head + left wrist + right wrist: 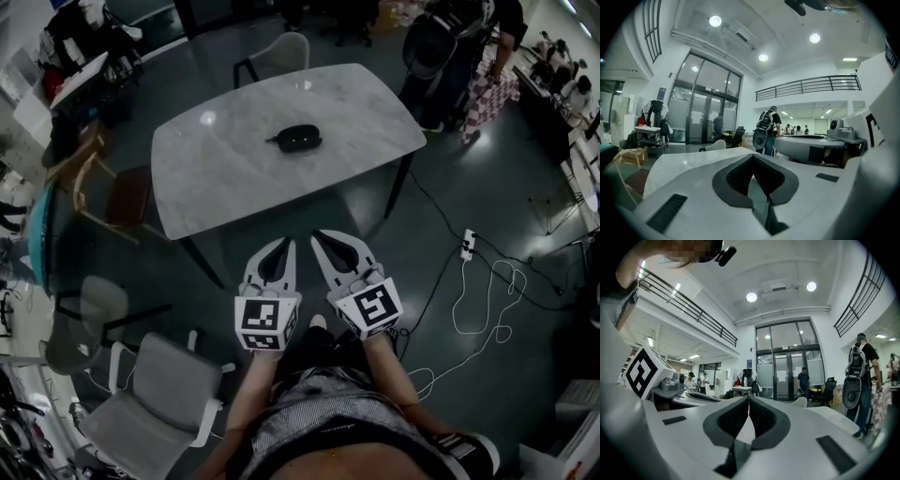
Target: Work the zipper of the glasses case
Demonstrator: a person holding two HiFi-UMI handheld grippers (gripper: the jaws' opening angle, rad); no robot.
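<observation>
Head view: the black glasses case (pixel 298 138) lies on the marble table (pixel 234 178), well ahead of the left gripper (pixel 286 246) and right gripper (pixel 322 238), held side by side, both pressed together on nothing.

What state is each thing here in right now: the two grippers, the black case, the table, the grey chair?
left gripper: shut, empty, short of the table.
right gripper: shut, empty, beside the left one.
glasses case: lying on the table, looks closed, nothing touching it.
table: upright, the case near its middle.
grey chair: unoccupied, apart from the table.
</observation>
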